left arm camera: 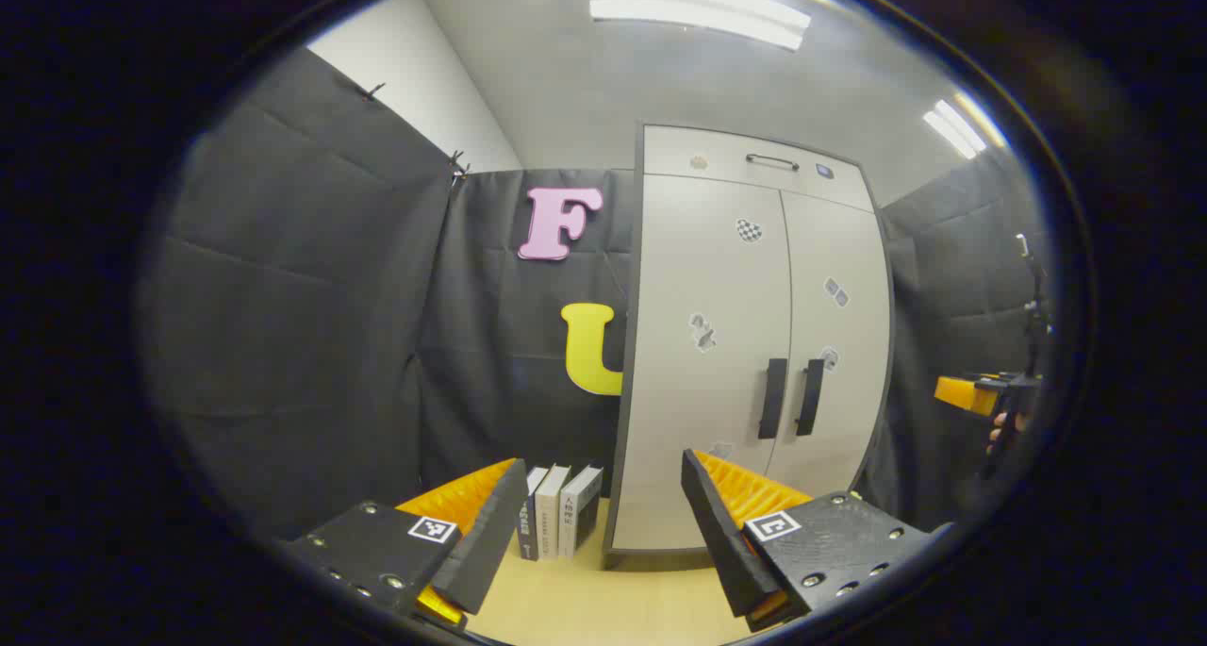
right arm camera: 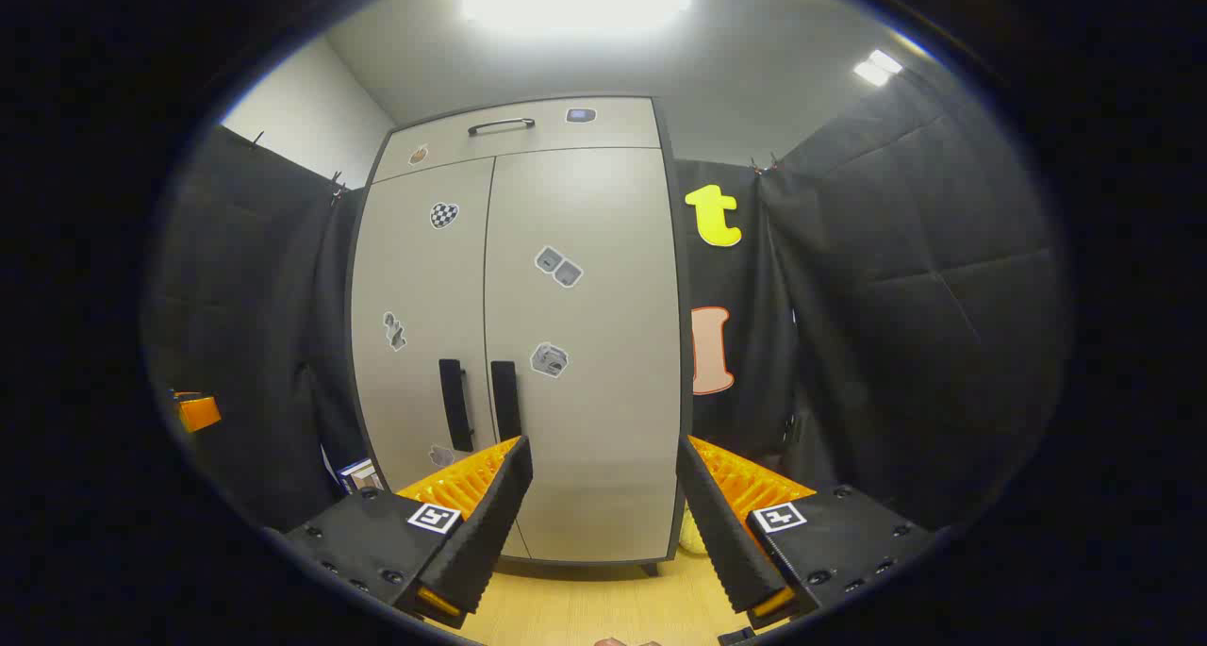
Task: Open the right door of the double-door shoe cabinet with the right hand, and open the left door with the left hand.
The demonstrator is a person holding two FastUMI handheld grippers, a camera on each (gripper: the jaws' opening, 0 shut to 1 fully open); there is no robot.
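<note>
Both doors shut. Right handle [right arm camera: 505, 399], upright bar at cabinet [right arm camera: 575, 438] centre seam, up-left of right gripper [right arm camera: 603, 495], well apart; fingers spread, empty. Left gripper [left arm camera: 603, 514] likewise, left handle [left arm camera: 772, 398] up-right.

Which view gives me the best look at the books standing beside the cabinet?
The left gripper view: three books stand upright on the floor left of the cabinet, spines facing the camera. The right gripper view catches just a corner of one book at the cabinet's left edge.
</note>
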